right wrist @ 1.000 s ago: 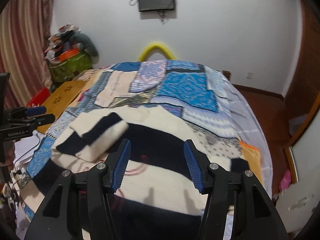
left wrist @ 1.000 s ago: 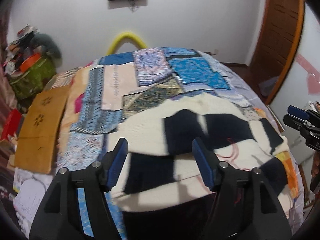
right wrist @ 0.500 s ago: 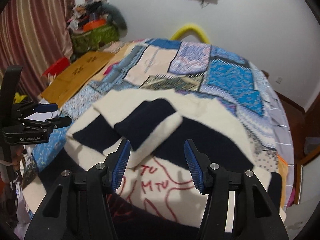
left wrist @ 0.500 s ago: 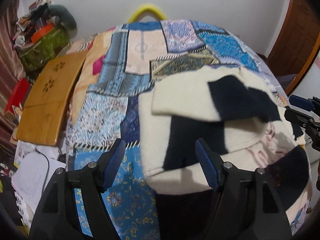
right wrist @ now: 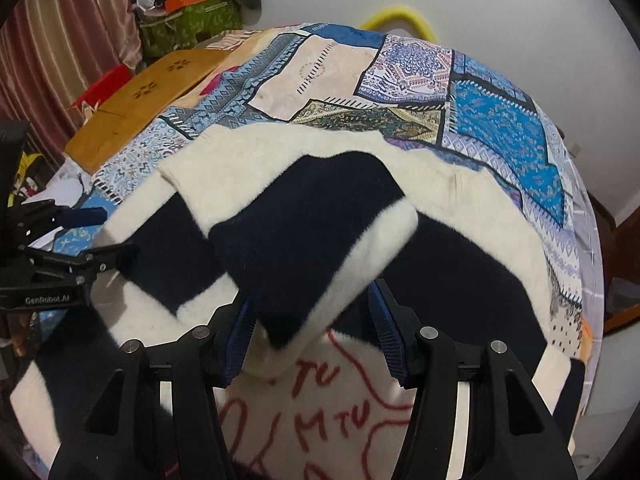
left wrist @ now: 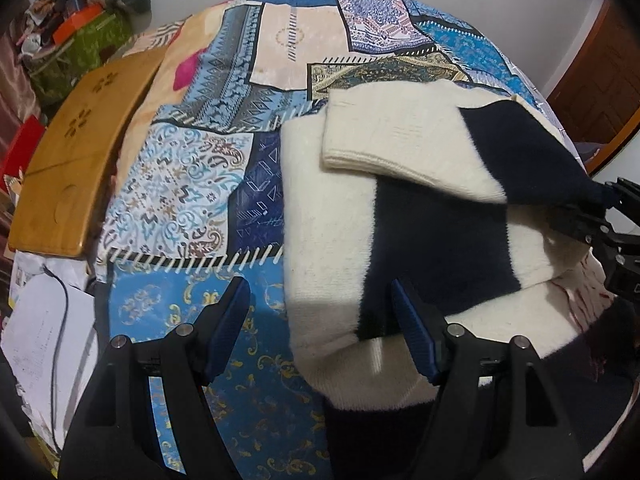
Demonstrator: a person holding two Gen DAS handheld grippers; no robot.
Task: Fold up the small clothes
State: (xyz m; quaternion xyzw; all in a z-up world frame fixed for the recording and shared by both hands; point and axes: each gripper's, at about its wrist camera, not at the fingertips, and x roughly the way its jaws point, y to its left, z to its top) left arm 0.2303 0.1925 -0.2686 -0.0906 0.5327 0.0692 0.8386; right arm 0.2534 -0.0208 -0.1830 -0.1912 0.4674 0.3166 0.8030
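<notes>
A cream and navy striped knit sweater with red lettering lies on a patchwork bedspread. One sleeve is folded across the body; it also shows in the right wrist view. My left gripper is open, over the sweater's left edge. My right gripper is open, with the folded sleeve's fold lying between its fingers; it shows at the right edge of the left wrist view. The left gripper also shows in the right wrist view.
A wooden lap tray lies at the bed's left edge. Papers and a cable lie near the front left. A green bag with clutter stands in the back corner. A wooden door is on the right.
Both grippers have moved forward and down toward the sweater. The right gripper's fingers now flank the folded sleeve. The left view has shifted left over the sweater's edge.
</notes>
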